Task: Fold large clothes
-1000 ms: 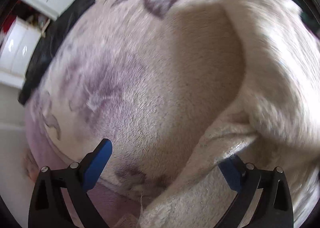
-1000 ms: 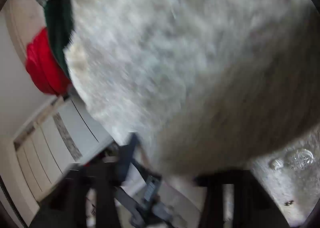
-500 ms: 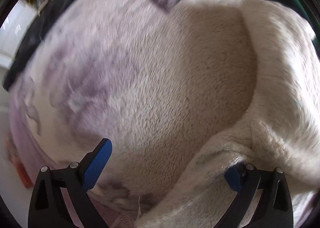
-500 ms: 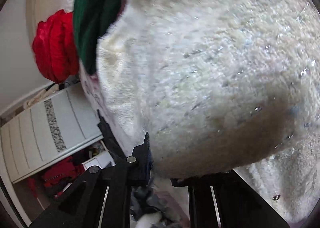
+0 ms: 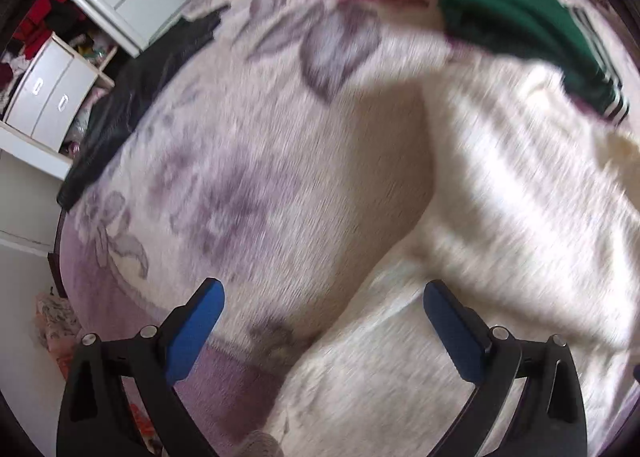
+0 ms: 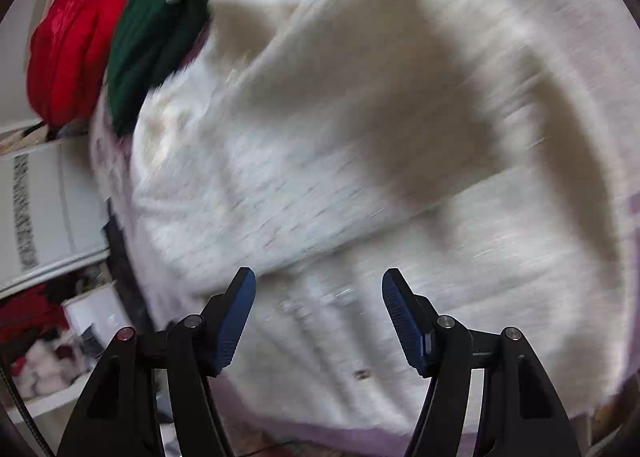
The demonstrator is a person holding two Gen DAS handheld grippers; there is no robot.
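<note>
jaws opening on right gripper (image 6: 319,293); white garment (image 6: 360,177) motion-blurred.

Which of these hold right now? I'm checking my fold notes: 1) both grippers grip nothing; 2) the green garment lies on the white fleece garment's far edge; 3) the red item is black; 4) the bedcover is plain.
1) True: the left gripper and right gripper are empty; the right fingers are opening.
2) True: the green garment overlaps the white fleece garment.
3) False: the red item is red.
4) False: the bedcover has a purple floral print.
</note>
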